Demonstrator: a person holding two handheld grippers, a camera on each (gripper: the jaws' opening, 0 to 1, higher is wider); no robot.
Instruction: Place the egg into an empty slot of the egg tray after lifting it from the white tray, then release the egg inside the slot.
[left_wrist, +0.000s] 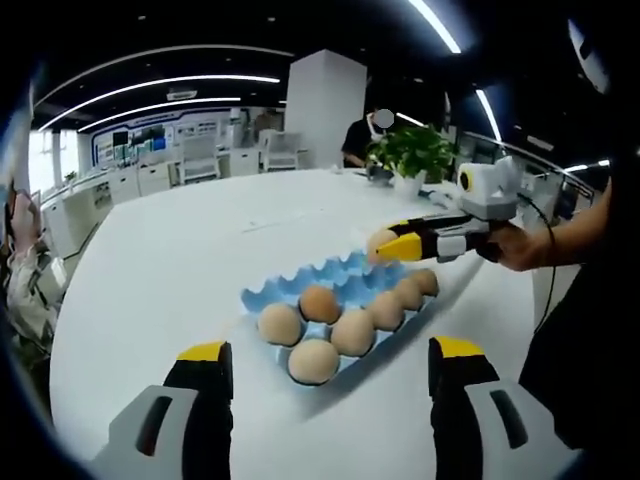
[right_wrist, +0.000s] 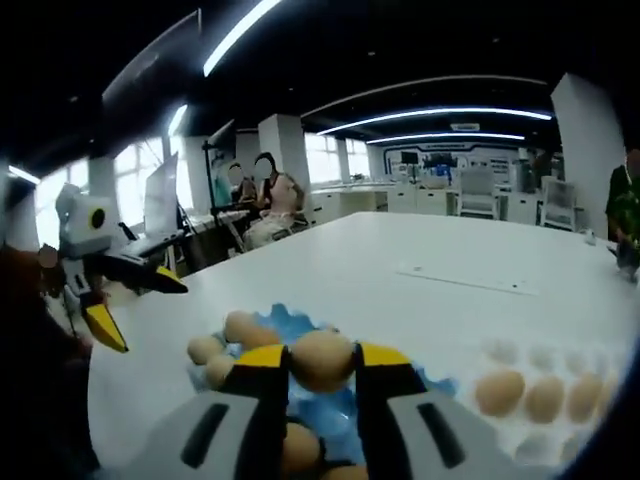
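The right gripper (right_wrist: 320, 372), clamped on an egg (right_wrist: 321, 358), hangs over the blue egg tray (left_wrist: 300, 285); the left gripper (left_wrist: 330, 375) gapes empty; next, lower into a vacant slot and let go.

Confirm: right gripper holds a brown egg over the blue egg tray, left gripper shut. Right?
Not quite. The left gripper is open, its yellow-tipped jaws standing wide apart in the left gripper view. The rest holds: the right gripper is shut on the brown egg above the blue egg tray.
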